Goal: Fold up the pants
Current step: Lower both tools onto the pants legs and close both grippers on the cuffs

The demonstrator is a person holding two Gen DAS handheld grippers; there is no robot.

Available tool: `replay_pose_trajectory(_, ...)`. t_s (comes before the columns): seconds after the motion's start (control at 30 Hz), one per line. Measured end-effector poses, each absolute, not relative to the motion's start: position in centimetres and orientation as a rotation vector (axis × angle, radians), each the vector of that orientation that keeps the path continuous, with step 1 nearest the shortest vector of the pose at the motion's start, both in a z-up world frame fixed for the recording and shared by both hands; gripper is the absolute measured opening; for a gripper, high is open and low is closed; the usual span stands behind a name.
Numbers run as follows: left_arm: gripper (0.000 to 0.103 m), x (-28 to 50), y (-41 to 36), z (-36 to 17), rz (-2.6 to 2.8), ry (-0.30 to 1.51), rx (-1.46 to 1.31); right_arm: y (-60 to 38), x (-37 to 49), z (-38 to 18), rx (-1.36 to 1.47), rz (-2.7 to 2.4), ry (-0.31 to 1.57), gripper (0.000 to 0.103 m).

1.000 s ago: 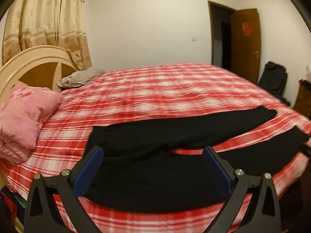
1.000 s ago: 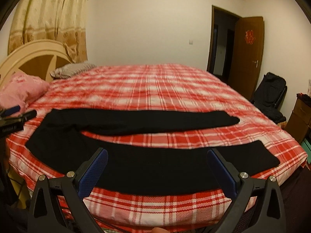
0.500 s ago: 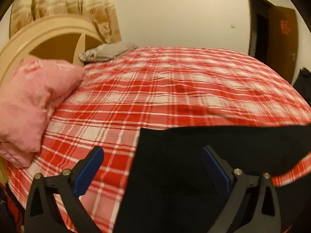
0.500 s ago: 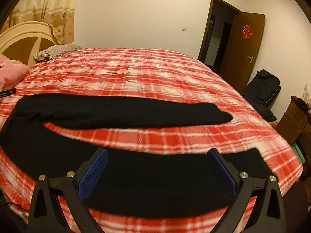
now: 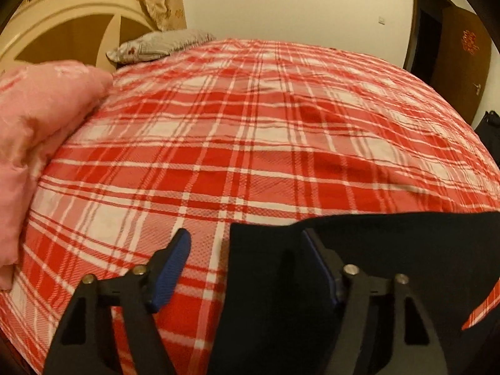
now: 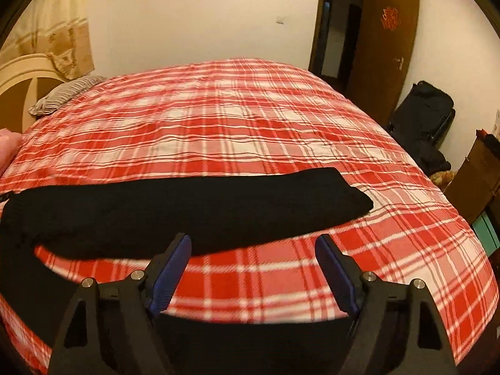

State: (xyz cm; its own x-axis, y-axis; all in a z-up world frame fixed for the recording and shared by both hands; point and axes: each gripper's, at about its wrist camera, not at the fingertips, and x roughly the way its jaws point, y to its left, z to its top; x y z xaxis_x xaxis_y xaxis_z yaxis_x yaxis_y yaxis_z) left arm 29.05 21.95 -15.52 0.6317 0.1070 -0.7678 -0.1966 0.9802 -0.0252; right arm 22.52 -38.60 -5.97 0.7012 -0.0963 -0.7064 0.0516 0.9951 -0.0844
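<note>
Here the left claw (image 5: 247, 251), jaws closing, straddles the waist edge of the black knit pants (image 5: 359, 243) on the red-and-white plaid bed (image 5: 250, 143). Rightward, the right claw (image 6: 254, 254), also closing, holds nothing, hovering between the two legs.

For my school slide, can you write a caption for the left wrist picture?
Left gripper closing around the black pants' edge on a red plaid bed.

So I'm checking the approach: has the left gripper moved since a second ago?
Yes. The left gripper has moved toward the headboard end, its jaws closing over the black pants' waist edge; the pink quilt looms nearer.
</note>
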Motion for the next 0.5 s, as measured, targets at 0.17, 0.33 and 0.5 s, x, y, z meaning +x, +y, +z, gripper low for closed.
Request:
replay_pose_trajectory(0.17,0.062,30.4,22.6,-17.3,0.149,0.917,-0.154,-40.7,26.2,-6.8,-0.016,-0.089,0.843,0.069)
replay_pose_trajectory(0.33,0.062,30.8,22.5,-17.8,0.130,0.911,-0.166,-43.3,29.0,-7.6,0.037,-0.127,0.872,0.068)
replay_pose_trajectory(0.5,0.056,30.8,22.5,-17.7,0.103,0.905,-0.168,-46.4,31.8,-8.2,0.099,-0.180,0.903,0.068)
